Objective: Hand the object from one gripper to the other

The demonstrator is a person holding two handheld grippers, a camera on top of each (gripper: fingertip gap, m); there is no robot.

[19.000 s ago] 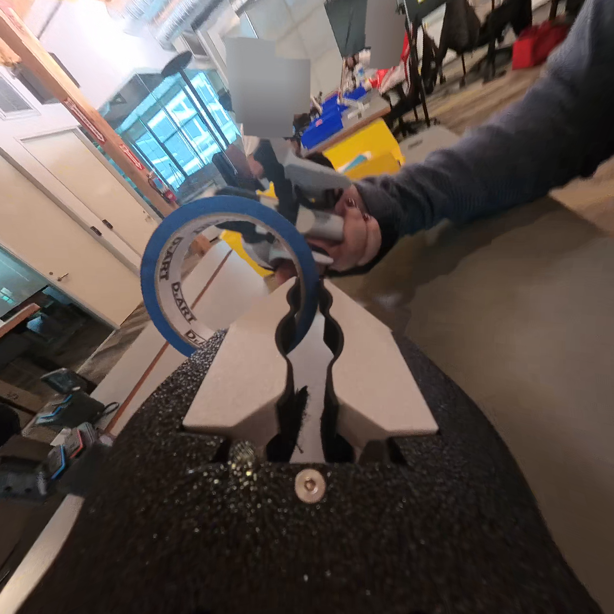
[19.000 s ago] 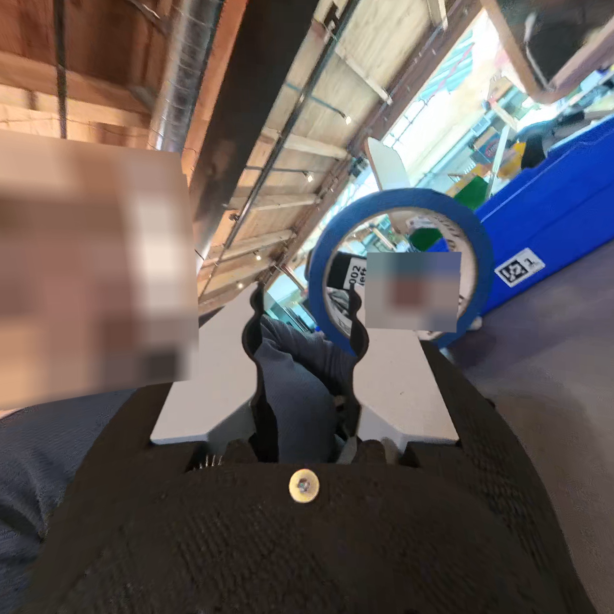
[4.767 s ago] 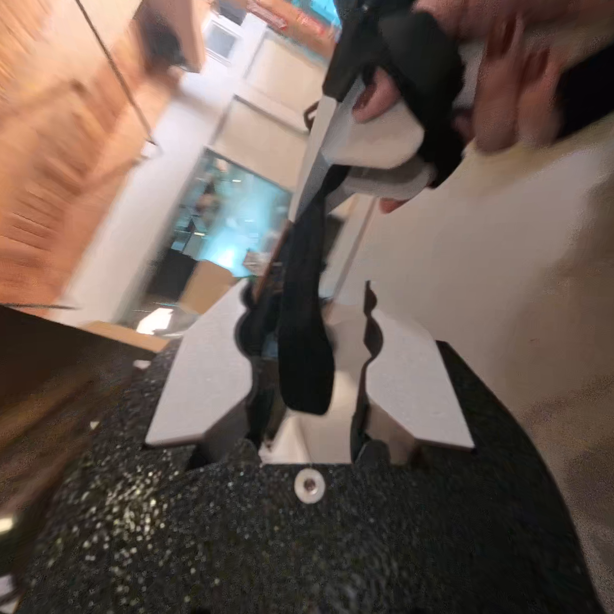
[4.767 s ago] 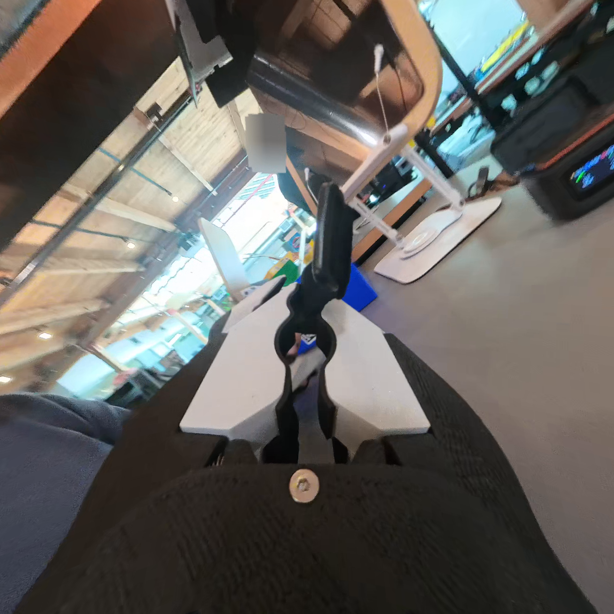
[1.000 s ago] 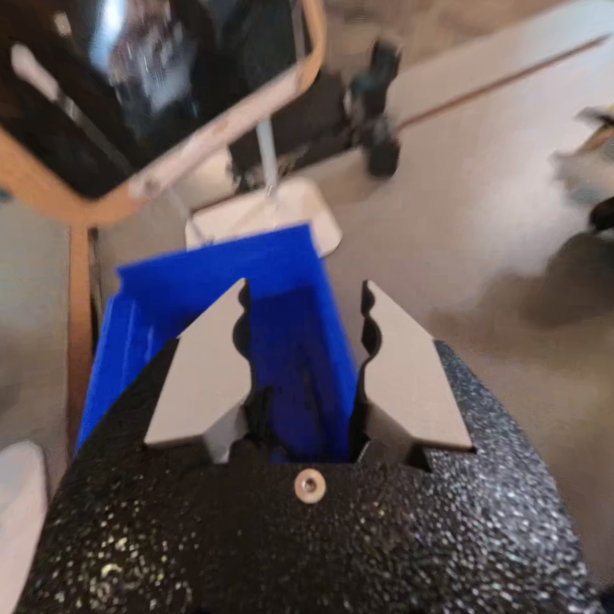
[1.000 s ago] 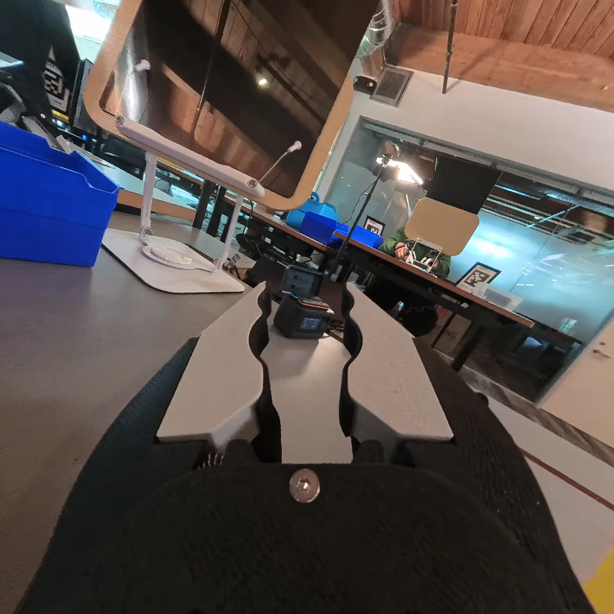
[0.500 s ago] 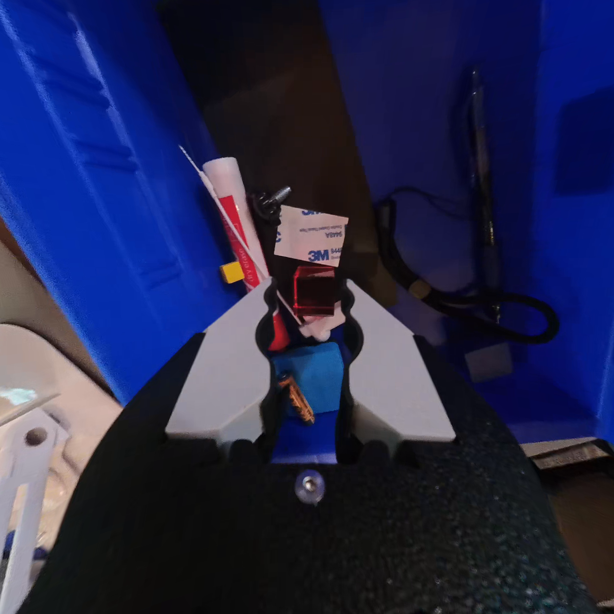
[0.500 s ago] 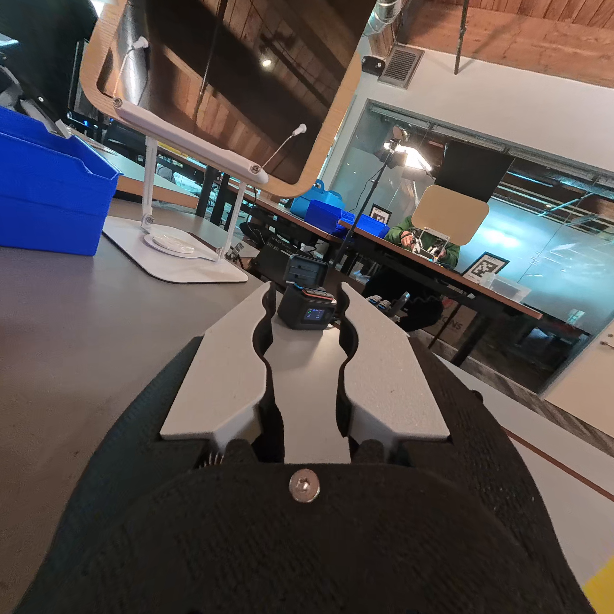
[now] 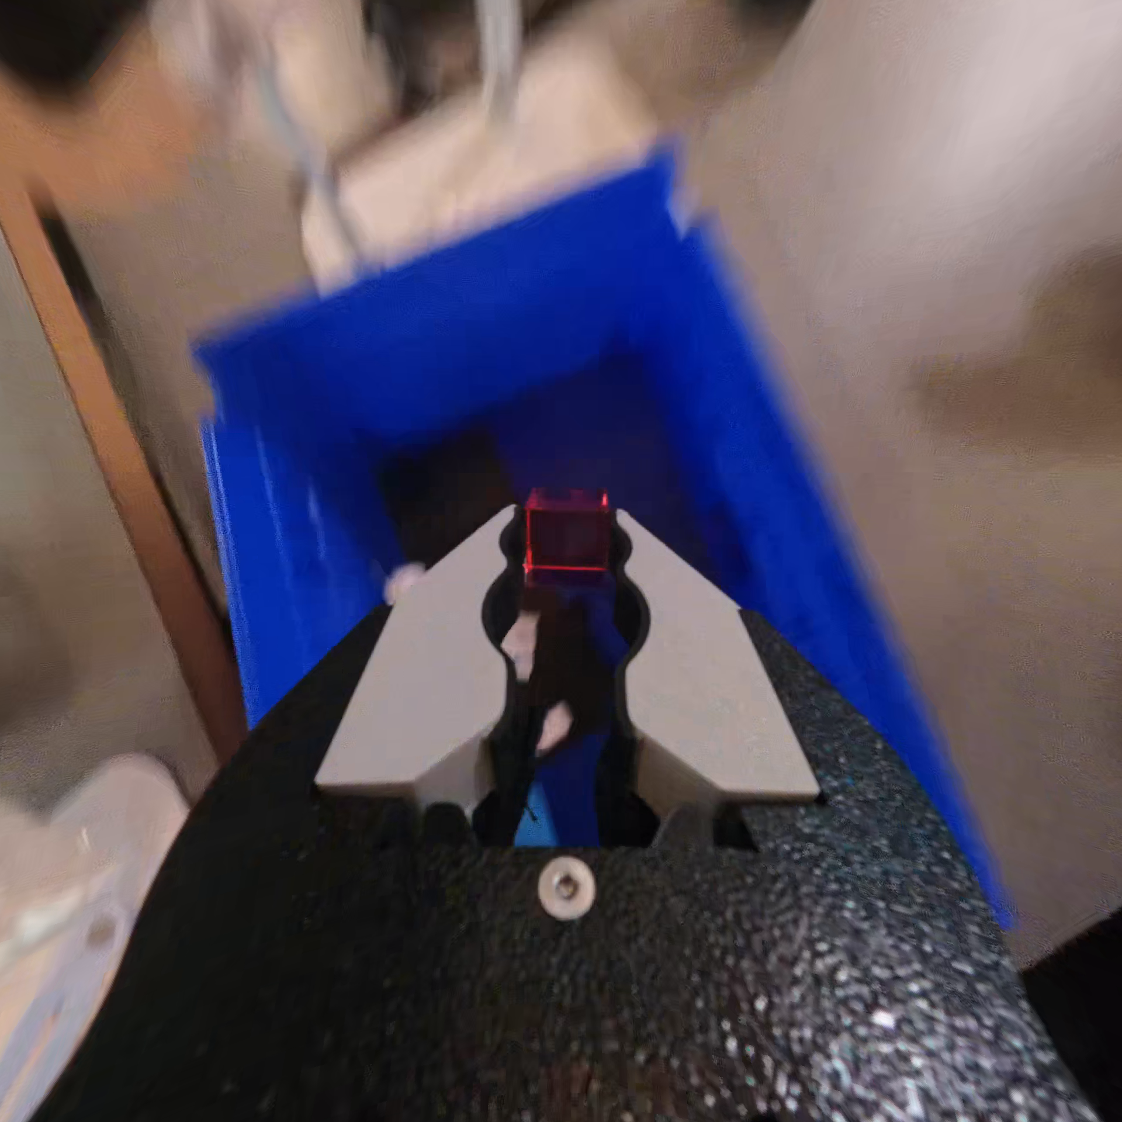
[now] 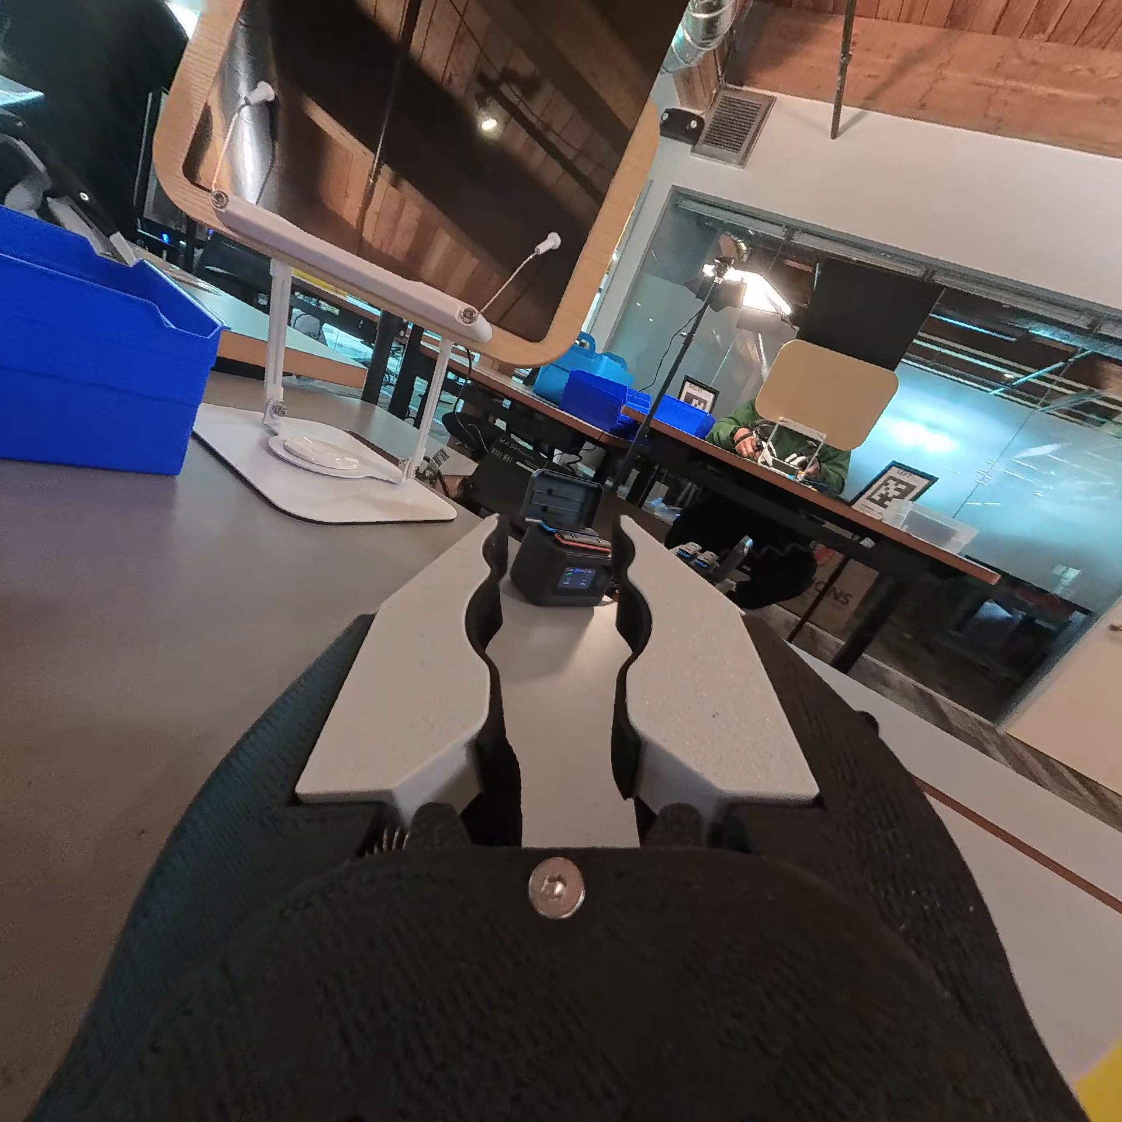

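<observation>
Two views show one grey table, and it is the largest thing here. On it, at the left in the right wrist view, stands a blue bin with its open top facing up; the left wrist view looks down into the same blue bin, which is blurred there. Next to the bin on the table stands a mirror with a wooden frame, tilted on a thin white stand with a flat white base. Far behind, at another long table, a person in a green sleeve sits behind a second small mirror. A small black device with a lit screen stands near the table edge, just ahead of the right gripper's tips.

The right gripper rests low over the table with its two grey fingers parted, and nothing is between them — only the bare table shows in the gap.

The left gripper is above the bin opening. Its fingers are drawn close and they pinch a small red transparent cube right at the tips, one finger touching each side. The cube is lifted clear of the bin contents, which are dark and too blurred to name.
</observation>
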